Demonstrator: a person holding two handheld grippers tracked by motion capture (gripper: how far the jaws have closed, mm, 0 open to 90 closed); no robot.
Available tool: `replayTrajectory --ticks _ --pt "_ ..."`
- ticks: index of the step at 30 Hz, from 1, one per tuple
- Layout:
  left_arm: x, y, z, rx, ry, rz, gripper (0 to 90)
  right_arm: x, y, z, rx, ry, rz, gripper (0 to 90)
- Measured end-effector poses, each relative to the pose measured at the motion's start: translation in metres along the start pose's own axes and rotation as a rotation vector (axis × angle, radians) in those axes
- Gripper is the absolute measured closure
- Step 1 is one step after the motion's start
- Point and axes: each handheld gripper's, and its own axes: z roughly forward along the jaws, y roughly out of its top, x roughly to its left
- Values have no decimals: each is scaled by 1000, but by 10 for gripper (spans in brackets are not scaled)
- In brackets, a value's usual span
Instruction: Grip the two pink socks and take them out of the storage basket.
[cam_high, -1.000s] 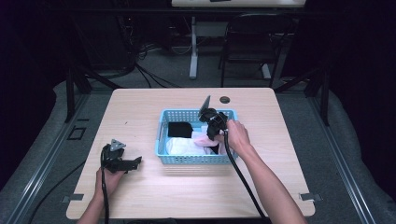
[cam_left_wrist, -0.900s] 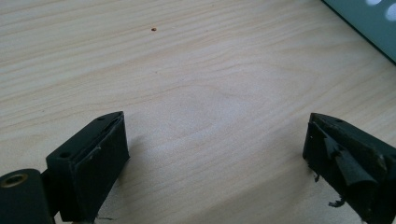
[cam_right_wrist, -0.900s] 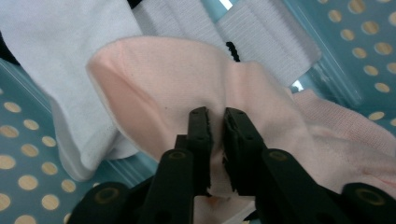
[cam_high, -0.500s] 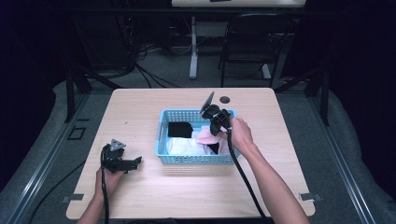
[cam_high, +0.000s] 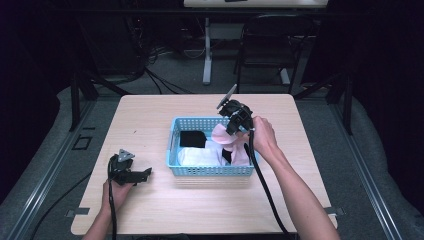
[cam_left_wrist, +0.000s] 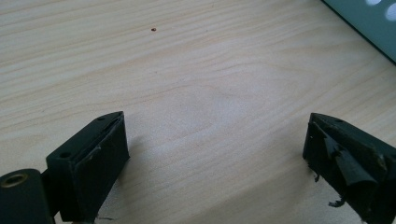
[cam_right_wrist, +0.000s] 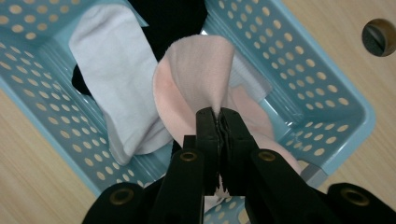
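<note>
Right claw (cam_right_wrist: 218, 122) clamped on pink cloth (cam_right_wrist: 196, 79) above blue basket (cam_right_wrist: 322, 116); left claw (cam_left_wrist: 215, 154) apart.

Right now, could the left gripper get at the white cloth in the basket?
Probably yes. The left gripper is open on the table beside the basket, whose top is open; the white cloth lies uncovered on its near-left side.

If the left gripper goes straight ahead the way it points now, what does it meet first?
Probably the blue basket. The open left gripper points across bare wooden table, and the basket's wall shows ahead, off to one side; depth is unclear.
</note>
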Motion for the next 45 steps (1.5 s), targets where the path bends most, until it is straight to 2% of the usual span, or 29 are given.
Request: replayTrajectory --ticks 6,8,17,24,36,45 --pt "0 0 0 0 0 0 65 -2 2 -22 -39 -4 7 871" --pt "0 0 0 0 1 0 65 -3 2 -24 -34 -5 6 872" --pt "0 0 0 1 1 1 65 -6 1 -50 -68 2 13 872" --pt "0 0 0 -5 3 -1 65 -7 -1 -64 -95 11 19 872" --pt "0 0 0 -6 3 -3 65 -19 -16 -95 -130 -7 38 872" --pt "0 0 0 -6 3 -3 65 -30 -31 -110 -122 -38 64 872"
